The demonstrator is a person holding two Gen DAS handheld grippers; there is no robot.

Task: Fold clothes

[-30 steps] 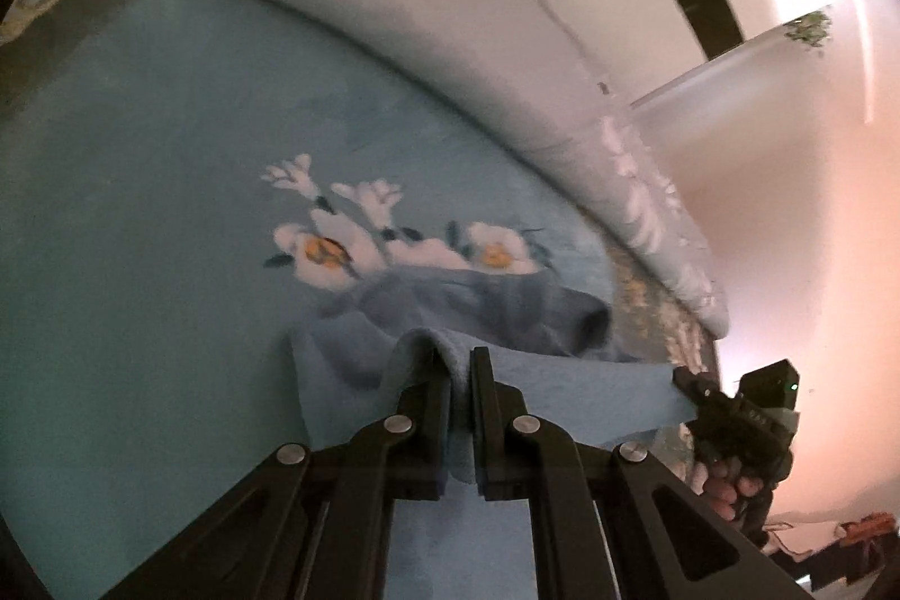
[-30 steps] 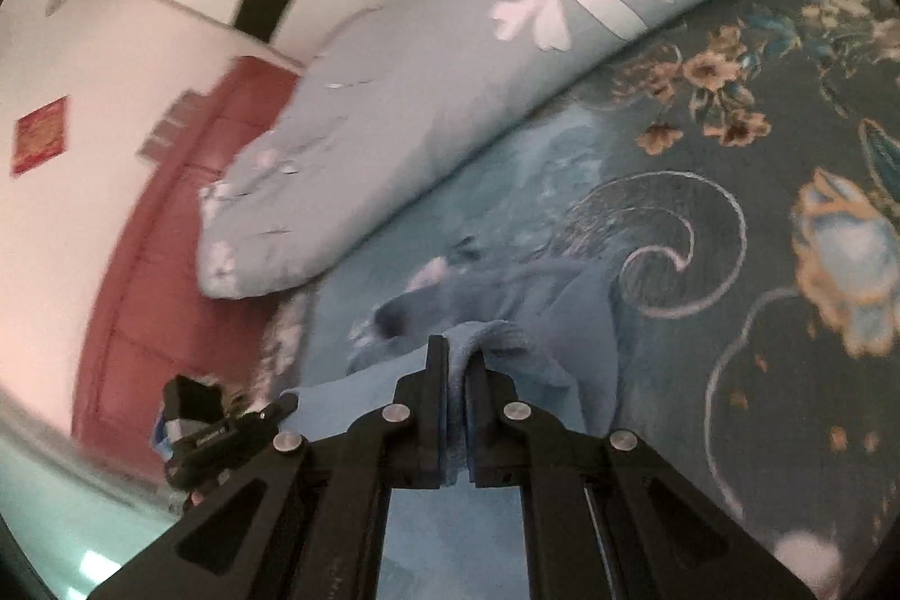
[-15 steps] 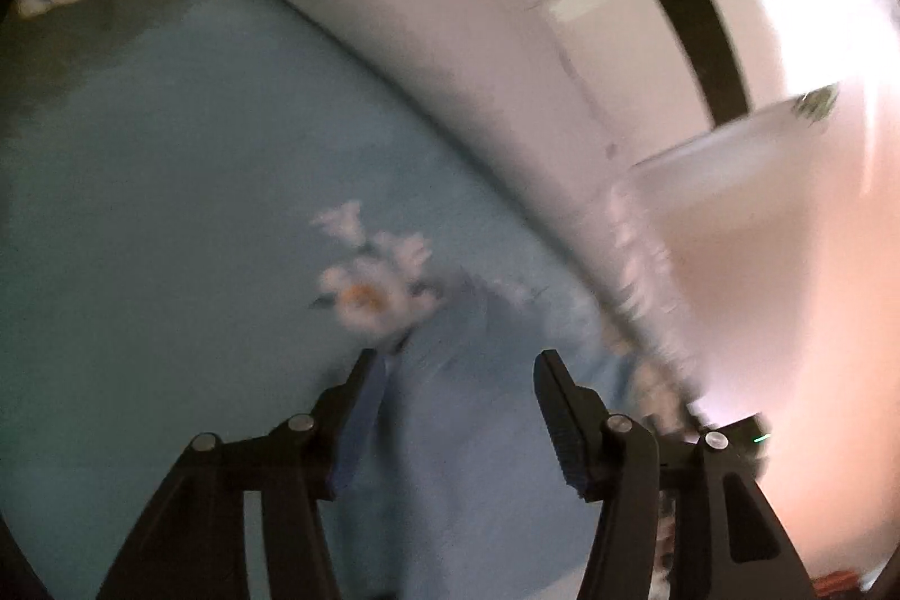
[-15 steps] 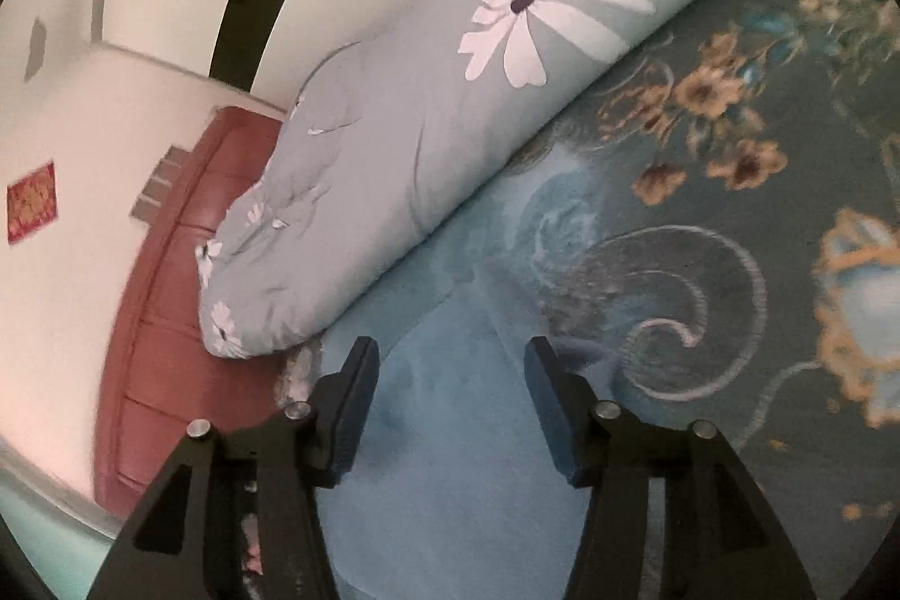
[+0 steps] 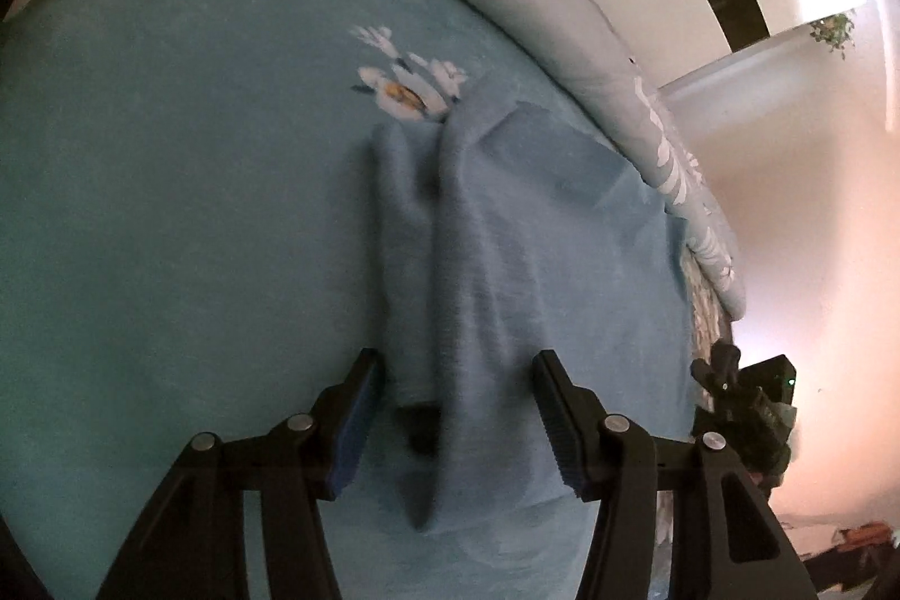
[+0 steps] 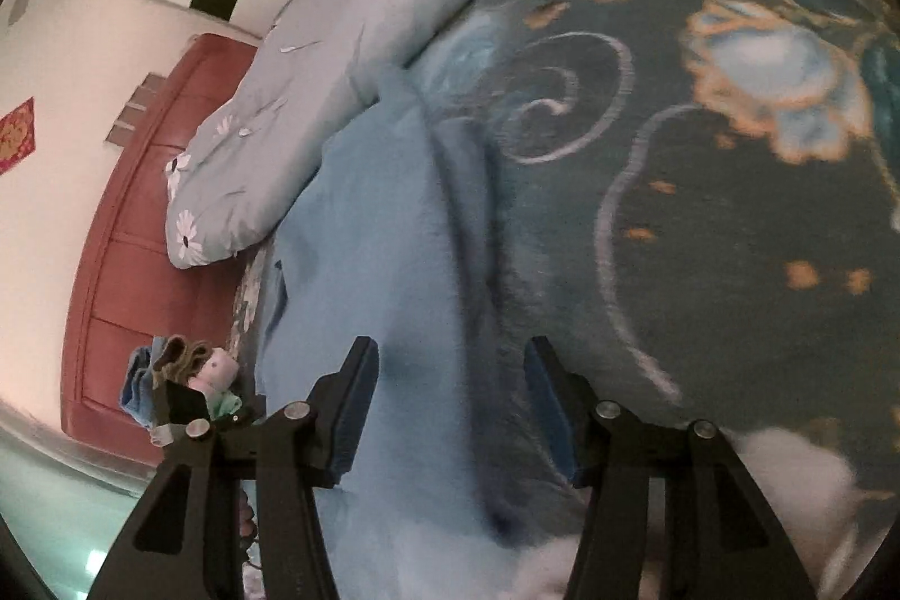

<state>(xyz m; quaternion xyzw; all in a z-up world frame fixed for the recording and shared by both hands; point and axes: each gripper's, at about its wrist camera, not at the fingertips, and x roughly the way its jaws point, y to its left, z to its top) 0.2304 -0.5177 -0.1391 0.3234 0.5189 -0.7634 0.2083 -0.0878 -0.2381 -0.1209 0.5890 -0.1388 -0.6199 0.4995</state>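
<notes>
Blue garment lying flat on bed, raised fold running lengthwise. Left claw open, jaws astride fold, not pressing. Right claw open over garment's edge; log hints left jaws closing slightly. Rolled floral quilt borders garment on far side. Left view only: white flower print, right claw's body. Right view only: red cabinet, scroll-patterned bedspread.

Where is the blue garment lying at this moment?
The blue garment lies on the floral bedspread, just in front of both open hand-held grippers. In the right wrist view its far end reaches the rolled grey quilt at upper left.
</notes>
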